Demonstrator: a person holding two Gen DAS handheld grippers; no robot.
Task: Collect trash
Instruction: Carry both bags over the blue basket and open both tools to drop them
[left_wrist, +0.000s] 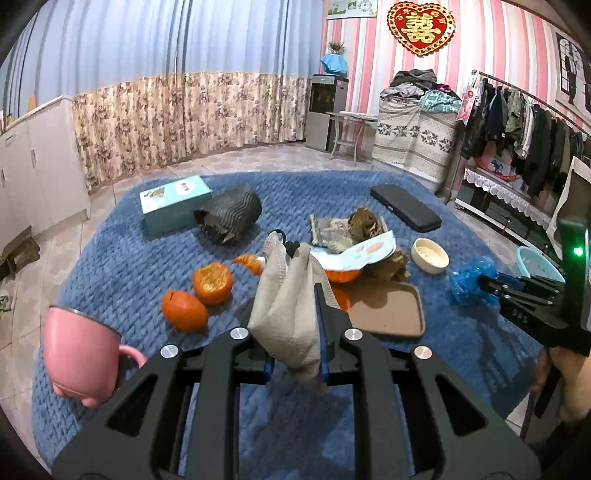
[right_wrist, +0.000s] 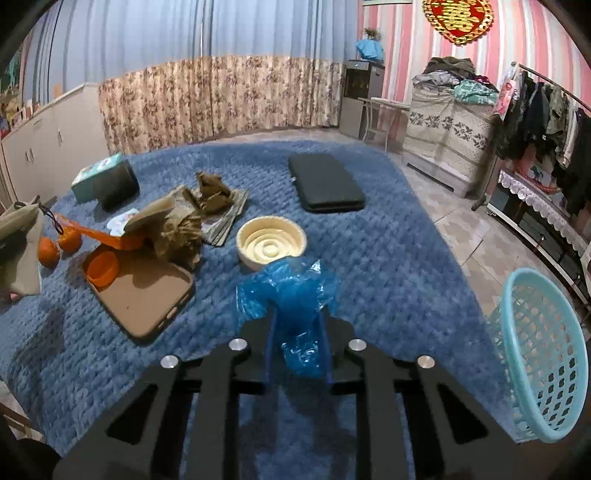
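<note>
the crumpled blue plastic (right_wrist: 291, 295) is pinched in the right gripper (right_wrist: 297, 332), lifted above the blue blanket (right_wrist: 369, 240), with the light blue basket (right_wrist: 546, 354) near on its right. the left gripper (left_wrist: 295, 325) is pinching a grey cloth pouch (left_wrist: 291, 295) over the orange peels (left_wrist: 199, 295). this looks like the carrying step; next, each load needs swinging over the basket's rim before release.

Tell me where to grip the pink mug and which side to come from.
Take the pink mug by its handle, coming in from the side facing the left gripper. The handle loop sticks out that way, clear of the oranges behind it, and is narrower than the round body. The left gripper is full, holding a grey cloth pouch, so empty it first.
</note>
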